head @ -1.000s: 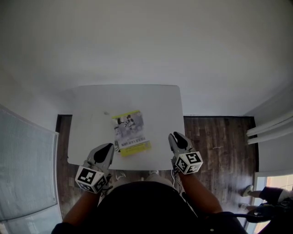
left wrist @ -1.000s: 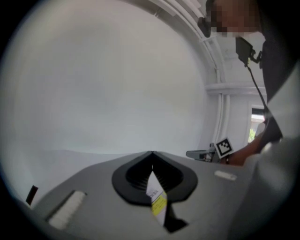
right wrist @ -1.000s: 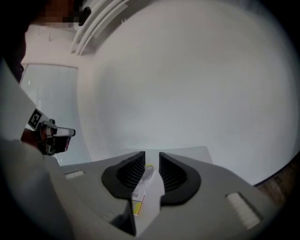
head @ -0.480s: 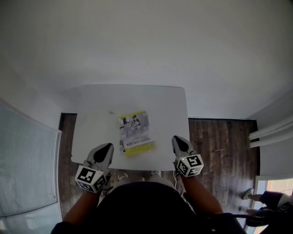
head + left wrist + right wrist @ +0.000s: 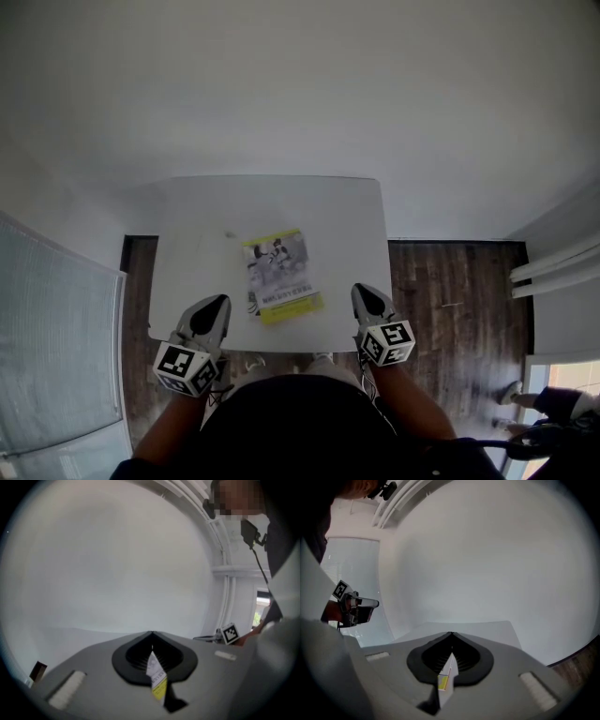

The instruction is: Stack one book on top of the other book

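A book (image 5: 280, 275) with a grey and yellow cover lies flat near the middle of the white table (image 5: 337, 216). Only this one cover shows; I cannot tell whether a second book lies under it. My left gripper (image 5: 216, 304) hangs over the table's near edge, left of the book and apart from it, its jaws shut and empty. The right gripper (image 5: 365, 292) sits at the near edge to the book's right, also shut on nothing. In the left gripper view the shut jaws (image 5: 151, 633) leave a slit showing a sliver of the book (image 5: 157, 679). The right gripper view (image 5: 451, 633) shows the same.
Dark wooden floor (image 5: 450, 291) lies right of the table, a white wall behind it. A pale ribbed panel (image 5: 56, 356) stands at the left. Someone's foot (image 5: 511, 392) is at the lower right. A small speck (image 5: 230, 234) marks the tabletop.
The right gripper's jaws have closed. Both grippers stay by the table's near edge, the right one drawn back slightly. The book has not moved on the table.
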Demonstrator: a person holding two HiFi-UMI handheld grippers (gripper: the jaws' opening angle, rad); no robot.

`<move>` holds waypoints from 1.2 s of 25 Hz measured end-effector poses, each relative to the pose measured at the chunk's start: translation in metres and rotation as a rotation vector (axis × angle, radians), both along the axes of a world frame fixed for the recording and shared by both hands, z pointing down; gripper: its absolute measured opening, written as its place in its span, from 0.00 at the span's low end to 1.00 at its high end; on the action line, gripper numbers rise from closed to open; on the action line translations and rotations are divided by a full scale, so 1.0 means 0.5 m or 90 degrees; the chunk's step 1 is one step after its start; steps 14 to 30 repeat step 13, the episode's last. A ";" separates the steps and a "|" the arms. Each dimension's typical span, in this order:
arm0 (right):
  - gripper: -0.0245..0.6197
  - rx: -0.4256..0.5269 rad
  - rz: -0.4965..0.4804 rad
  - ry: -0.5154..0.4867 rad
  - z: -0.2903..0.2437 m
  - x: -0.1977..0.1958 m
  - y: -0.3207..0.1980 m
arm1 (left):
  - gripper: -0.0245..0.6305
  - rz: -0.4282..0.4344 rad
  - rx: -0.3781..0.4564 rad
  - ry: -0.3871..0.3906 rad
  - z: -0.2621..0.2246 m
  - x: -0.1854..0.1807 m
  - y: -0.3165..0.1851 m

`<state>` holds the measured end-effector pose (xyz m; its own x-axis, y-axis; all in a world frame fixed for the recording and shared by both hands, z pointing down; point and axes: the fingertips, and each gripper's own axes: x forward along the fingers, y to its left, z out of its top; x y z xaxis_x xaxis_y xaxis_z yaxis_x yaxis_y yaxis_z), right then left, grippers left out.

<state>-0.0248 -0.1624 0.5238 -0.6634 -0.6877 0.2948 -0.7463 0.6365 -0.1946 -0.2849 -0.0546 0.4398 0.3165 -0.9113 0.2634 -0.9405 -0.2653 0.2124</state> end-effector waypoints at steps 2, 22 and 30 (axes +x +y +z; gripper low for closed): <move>0.04 0.001 0.003 0.002 0.002 -0.002 -0.001 | 0.04 0.006 0.005 -0.001 -0.001 -0.002 -0.011; 0.04 0.008 -0.001 -0.016 -0.009 -0.036 -0.035 | 0.04 -0.009 0.020 0.030 -0.034 -0.023 -0.035; 0.04 0.008 -0.001 -0.016 -0.009 -0.036 -0.035 | 0.04 -0.009 0.020 0.030 -0.034 -0.023 -0.035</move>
